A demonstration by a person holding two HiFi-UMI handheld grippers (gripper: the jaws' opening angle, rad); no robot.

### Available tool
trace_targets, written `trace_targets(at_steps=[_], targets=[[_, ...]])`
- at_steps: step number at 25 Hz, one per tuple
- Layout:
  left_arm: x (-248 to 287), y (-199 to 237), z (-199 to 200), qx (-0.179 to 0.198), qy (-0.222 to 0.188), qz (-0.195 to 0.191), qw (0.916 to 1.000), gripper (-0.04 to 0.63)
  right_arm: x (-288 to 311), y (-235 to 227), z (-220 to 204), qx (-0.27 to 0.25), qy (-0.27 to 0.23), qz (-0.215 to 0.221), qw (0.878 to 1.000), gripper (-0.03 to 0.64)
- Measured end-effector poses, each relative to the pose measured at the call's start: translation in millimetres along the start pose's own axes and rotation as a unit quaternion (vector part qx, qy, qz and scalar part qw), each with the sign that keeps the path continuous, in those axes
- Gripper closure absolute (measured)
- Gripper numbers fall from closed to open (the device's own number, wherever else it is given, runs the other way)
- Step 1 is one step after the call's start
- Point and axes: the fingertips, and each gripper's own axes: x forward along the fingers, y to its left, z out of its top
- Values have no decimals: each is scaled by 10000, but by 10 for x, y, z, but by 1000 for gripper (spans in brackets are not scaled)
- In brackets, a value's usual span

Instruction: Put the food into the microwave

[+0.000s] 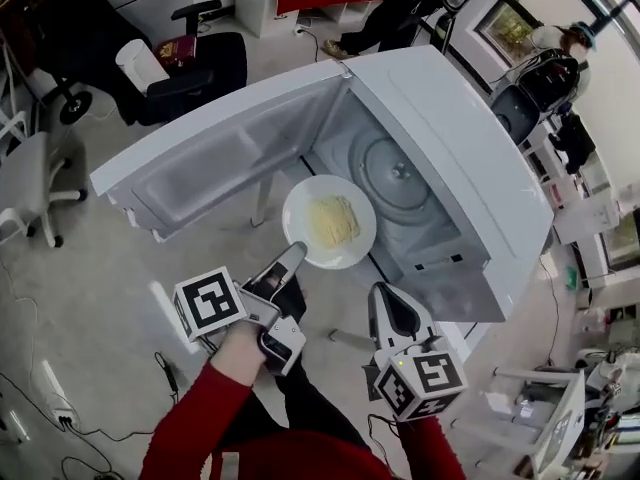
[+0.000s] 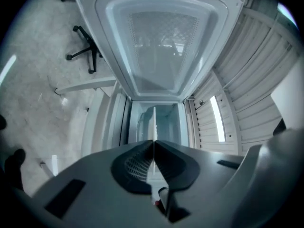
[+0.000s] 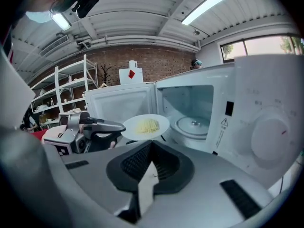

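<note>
Left gripper (image 1: 297,252) clamped on the rim of the plate (image 1: 304,204) of noodles (image 1: 333,221). Plate lies at its 1 o'clock, at the mouth of the open microwave (image 1: 455,158), cavity onward at 1 o'clock. Right gripper (image 1: 385,294) closed, empty, farther off. Warning label (image 3: 223,123) illegible; no brand seen

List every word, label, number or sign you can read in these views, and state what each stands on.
No words or numbers are legible.
Warning triangle: on a label on the microwave front, right of its opening; the print beneath it is too small to read.
Control panel markings: too faint to read.
Marker cubes: black-and-white square patterns only, no letters.
</note>
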Motion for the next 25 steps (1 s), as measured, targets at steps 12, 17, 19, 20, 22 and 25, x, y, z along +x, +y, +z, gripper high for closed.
trace_targets(at_steps=[12, 17, 19, 20, 22, 25], targets=[[695, 321, 62, 205, -207, -322, 9991, 575, 405, -299, -166, -495, 312, 233, 9980, 603], [937, 350, 107, 321, -30, -248, 9992, 575, 539, -328, -137, -633, 346, 150, 9973, 603], [1037, 343, 98, 335, 28, -280, 9990, 575, 575, -371, -135, -672, 410, 91, 9969, 603], [1096, 334, 91, 348, 64, -291, 9990, 575, 594, -402, -124, -684, 450, 60, 9966, 603], [1246, 287, 88, 383, 151, -299, 9987, 575, 649, -476, -50, -713, 517, -1, 9961, 603], [1498, 203, 219, 469, 302, -294, 9980, 575, 861, -530, 150, -779, 547, -106, 9954, 603]])
